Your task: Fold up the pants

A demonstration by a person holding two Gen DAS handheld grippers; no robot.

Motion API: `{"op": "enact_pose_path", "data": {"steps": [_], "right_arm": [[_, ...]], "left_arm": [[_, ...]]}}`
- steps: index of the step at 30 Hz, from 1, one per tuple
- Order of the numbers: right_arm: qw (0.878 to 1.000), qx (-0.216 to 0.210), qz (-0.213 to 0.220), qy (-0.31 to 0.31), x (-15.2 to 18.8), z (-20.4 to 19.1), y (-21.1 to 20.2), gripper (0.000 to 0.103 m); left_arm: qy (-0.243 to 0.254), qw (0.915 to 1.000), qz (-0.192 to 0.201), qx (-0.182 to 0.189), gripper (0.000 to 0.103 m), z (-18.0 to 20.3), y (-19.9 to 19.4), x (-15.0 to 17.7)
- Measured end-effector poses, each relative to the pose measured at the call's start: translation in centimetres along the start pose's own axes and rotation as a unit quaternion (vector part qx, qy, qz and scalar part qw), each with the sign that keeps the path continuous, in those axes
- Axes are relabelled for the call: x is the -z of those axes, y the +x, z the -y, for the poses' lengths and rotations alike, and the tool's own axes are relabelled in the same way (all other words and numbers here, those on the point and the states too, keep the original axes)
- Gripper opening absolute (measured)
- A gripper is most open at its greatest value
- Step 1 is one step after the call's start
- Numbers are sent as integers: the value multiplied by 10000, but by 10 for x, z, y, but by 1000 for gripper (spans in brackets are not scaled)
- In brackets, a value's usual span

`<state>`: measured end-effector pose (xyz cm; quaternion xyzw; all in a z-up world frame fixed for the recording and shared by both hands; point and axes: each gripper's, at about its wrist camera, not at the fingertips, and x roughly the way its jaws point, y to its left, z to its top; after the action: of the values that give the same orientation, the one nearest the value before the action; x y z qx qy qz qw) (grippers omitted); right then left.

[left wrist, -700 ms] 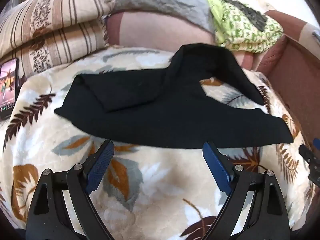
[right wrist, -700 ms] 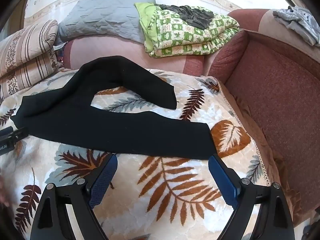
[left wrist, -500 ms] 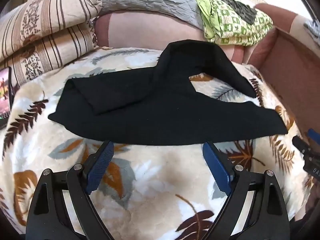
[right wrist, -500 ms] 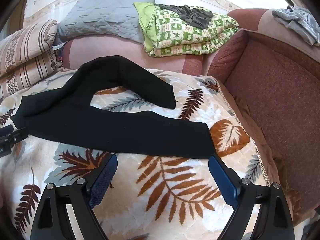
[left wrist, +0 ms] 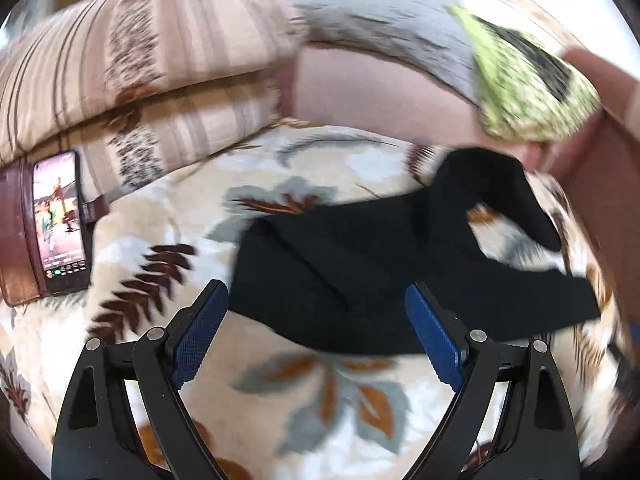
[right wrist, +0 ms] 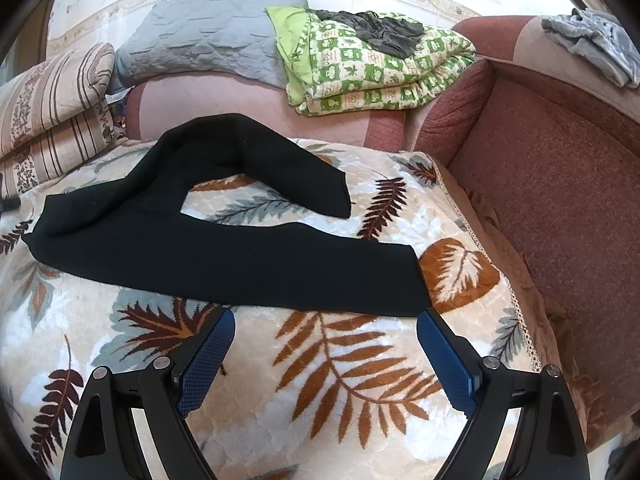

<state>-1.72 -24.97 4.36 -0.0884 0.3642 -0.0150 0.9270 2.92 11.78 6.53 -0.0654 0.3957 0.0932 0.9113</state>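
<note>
Leaf-print blanket (right wrist: 328, 360) over sofa seat, striped pillows (right wrist: 52, 112) at far left edge. Black pants (right wrist: 224, 248) flat on blanket, legs splayed in a V, waist twd pillows. Left gripper (left wrist: 316, 320) wide open, empty, just short of pants' waist end. Right gripper (right wrist: 324, 344) wide open, empty, just short of near leg's hem. Phone (left wrist: 60, 220) lit beside pillows.

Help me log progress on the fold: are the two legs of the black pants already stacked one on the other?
No: the black pants lie in an open V, leaf-patterned blanket showing between the legs.
</note>
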Motion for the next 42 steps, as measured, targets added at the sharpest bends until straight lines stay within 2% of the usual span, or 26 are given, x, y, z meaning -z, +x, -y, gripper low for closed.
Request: {"op": "enact_pose_path", "data": {"steps": [2,4,6,8,12,13,16,18,22,23,25,26,27,28,29,30,31,33,36,38,39,42], "right_arm": [[10000,28,-35,-14,2,1,1,91],[10000,63,-57,-43,3,3,2,91],[9999,94,-88,-76,3,3,4,91],[9998,94,-107,-103,2,6,6,91],[9999,85,-39,118,-1,23,6,91],[9997,88,-23,221,-2,30,6,91],[9981,-44,-12,618,-4,51,8,91],[9961,-105,-10,877,-5,63,10,91],[9915,-227,-61,1283,-6,81,16,91],[9892,-311,-52,1432,-6,87,17,91],[9834,-494,-48,1746,-5,97,20,91],[9762,-688,-36,2055,-3,107,24,91],[9715,-803,-38,2230,-3,114,27,91],[9622,-989,-51,2538,-1,124,32,91],[9434,-1348,-31,3031,3,140,39,91],[9303,-1607,-10,3296,6,147,42,90],[9073,-2015,12,3691,12,158,49,88],[8712,-2377,-21,4296,23,174,61,88],[8306,-2731,-208,4848,36,184,77,88],[8158,-2892,-348,4996,39,187,86,85],[8121,-2910,-390,5043,40,187,90,84],[8101,-2841,-488,5106,43,191,101,83]], "left_arm": [[-317,9994,-140,-65,90,-20,6,-9],[-920,9953,-299,72,90,-43,18,0],[-1283,9887,-725,257,90,-56,34,12],[-1820,9731,-1174,789,90,-70,48,23],[-2571,9443,-1414,1489,90,-88,53,34],[-2770,9329,-1516,1733,90,-93,59,36],[-3425,8863,-1992,2399,90,-101,82,47],[-3686,8690,-2036,2600,90,-107,93,48],[-3868,8585,-1807,2842,90,-111,104,29],[-3867,8594,-1770,2837,90,-114,108,27],[-3826,8667,-1713,2702,87,-118,111,27],[-3768,8711,-1710,2647,74,-117,111,26],[-3649,8801,-1708,2511,65,-117,110,25],[-3504,8887,-1770,2367,43,-114,112,24],[-3417,8930,-1837,2279,23,-113,114,24],[-3383,8945,-1877,2238,20,-113,115,25],[-3353,8972,-1880,2174,15,-113,116,26],[-3278,9015,-1864,2123,11,-113,115,26],[-3116,9106,-1802,2030,11,-107,112,27],[-3059,9130,-1827,1989,11,-105,114,27],[-3041,9138,-1825,1980,11,-103,114,28],[-3000,9164,-1781,1961,11,-102,114,31]]}}
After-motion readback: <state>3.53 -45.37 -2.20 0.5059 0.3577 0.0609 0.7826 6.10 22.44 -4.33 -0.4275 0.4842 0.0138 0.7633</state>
